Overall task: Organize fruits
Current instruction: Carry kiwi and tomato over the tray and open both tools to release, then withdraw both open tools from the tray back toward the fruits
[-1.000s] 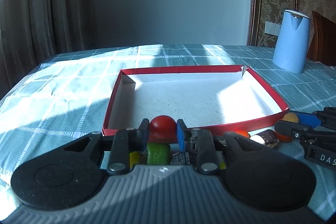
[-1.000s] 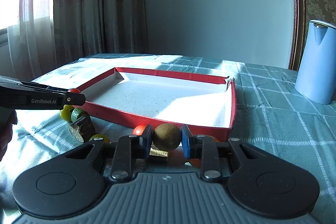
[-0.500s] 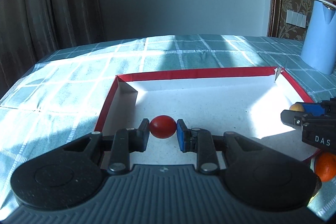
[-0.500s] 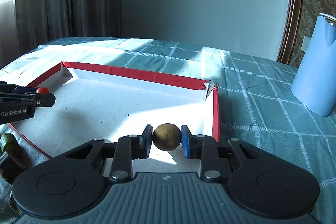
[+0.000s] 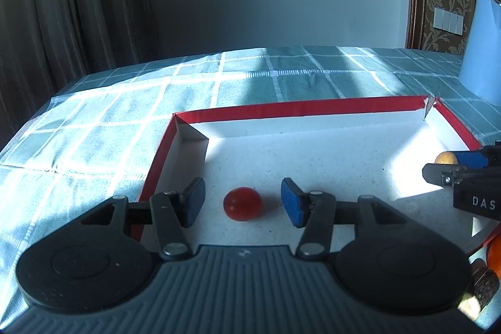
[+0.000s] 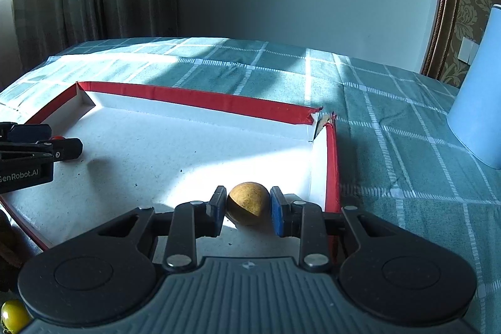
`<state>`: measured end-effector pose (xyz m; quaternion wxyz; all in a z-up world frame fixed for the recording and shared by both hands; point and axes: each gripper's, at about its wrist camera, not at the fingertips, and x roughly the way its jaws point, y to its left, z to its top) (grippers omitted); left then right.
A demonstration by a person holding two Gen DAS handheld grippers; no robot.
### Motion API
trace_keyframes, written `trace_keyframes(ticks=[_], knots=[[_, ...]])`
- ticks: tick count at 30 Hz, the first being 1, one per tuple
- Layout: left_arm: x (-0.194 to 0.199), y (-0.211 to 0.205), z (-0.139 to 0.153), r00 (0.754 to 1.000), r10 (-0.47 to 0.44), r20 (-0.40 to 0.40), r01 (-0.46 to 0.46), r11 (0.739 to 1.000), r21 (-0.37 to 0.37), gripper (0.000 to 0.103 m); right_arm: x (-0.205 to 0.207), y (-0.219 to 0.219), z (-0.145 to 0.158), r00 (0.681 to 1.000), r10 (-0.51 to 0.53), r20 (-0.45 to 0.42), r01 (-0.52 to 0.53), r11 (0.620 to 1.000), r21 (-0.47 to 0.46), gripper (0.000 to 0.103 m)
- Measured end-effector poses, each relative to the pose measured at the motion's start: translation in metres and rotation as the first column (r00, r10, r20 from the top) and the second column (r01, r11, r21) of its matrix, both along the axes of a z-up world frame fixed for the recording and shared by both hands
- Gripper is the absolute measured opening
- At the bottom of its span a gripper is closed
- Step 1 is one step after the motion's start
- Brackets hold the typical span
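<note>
Over the tray [image 5: 313, 107], a shallow red-rimmed box with a white floor lying on a green checked cloth [image 5: 94, 140], both grippers are reaching in side by side. On its near left part the left gripper [image 5: 243, 202] is opening its jaws, and the red tomato [image 5: 242, 204] is sitting on the white floor between the two pads, clear of both, so it is released. Toward the tray's near right corner the right gripper [image 6: 247, 207] is clenching a brown round fruit [image 6: 248, 202], its pads pressing on either side; whether the fruit is touching the floor cannot be told. A pale blue jug [image 6: 479, 89] is standing on the cloth beyond the tray's right side. Outside the tray's near edge an orange fruit [image 5: 494, 252] is showing in the left view, and a yellow fruit [image 6: 12, 316] is peeking out at the bottom left corner of the right view.
</note>
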<state>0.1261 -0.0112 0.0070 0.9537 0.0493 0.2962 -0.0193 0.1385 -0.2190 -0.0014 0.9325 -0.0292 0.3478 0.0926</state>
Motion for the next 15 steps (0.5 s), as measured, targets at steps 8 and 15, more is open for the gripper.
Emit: trace_keyframes(ticks=[8, 15], knots=[[-0.022, 0.007, 0.006, 0.991, 0.029, 0.13, -0.033, 0.999, 0.025, 0.084, -0.007, -0.005, 0.005, 0.998, -0.021, 0.057, 0.021, 1.0, 0.016, 0.07], [-0.049, 0.033, 0.011, 0.982, 0.073, 0.175, -0.066, 0.997, -0.045, 0.098, -0.025, -0.016, 0.009, 0.994, -0.036, 0.103, 0.033, 0.999, 0.033, 0.07]])
